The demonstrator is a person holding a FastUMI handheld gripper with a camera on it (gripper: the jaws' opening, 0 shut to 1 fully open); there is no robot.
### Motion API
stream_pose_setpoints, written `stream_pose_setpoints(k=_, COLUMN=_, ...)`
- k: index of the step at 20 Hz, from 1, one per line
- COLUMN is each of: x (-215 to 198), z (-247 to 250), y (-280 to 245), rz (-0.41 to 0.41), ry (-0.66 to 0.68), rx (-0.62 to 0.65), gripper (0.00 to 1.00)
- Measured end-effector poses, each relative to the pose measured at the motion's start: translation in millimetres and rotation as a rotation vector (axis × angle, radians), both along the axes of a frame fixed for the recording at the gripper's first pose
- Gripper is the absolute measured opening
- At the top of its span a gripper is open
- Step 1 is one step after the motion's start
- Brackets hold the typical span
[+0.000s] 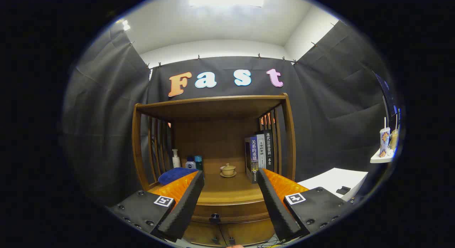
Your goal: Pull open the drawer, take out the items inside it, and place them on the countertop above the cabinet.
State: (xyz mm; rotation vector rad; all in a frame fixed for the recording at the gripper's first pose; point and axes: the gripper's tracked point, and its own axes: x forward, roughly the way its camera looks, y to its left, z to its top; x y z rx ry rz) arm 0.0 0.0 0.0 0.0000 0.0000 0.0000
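At the bottom of the frame the gripper (230, 209) is wide open and holds nothing. Low in the middle, between the fingers, sits the drawer (231, 216). It is shut, with a dark knob (214, 217) on its front. Just above is the countertop (227, 193) of the cabinet (288, 134). Farther back on it, a blue cloth (175, 174) and bottles (175, 158) sit at left, a small lidded cup (228, 169) in the middle, and books (260, 153) stand at right.

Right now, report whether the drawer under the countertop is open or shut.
Shut. The drawer front sits flush under the countertop edge, its knob untouched; the gripper hangs open before it.
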Motion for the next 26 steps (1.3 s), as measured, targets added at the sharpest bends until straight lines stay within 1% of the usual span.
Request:
stream_pose_setpoints(k=19, x=0.0, z=3.4, y=-1.2, rz=-0.003, ry=0.002, rx=0.004, gripper=0.98)
stream_pose_setpoints(k=26, x=0.6, z=2.7, y=5.0, rz=0.013, ry=-0.002, rx=0.014, gripper=0.98)
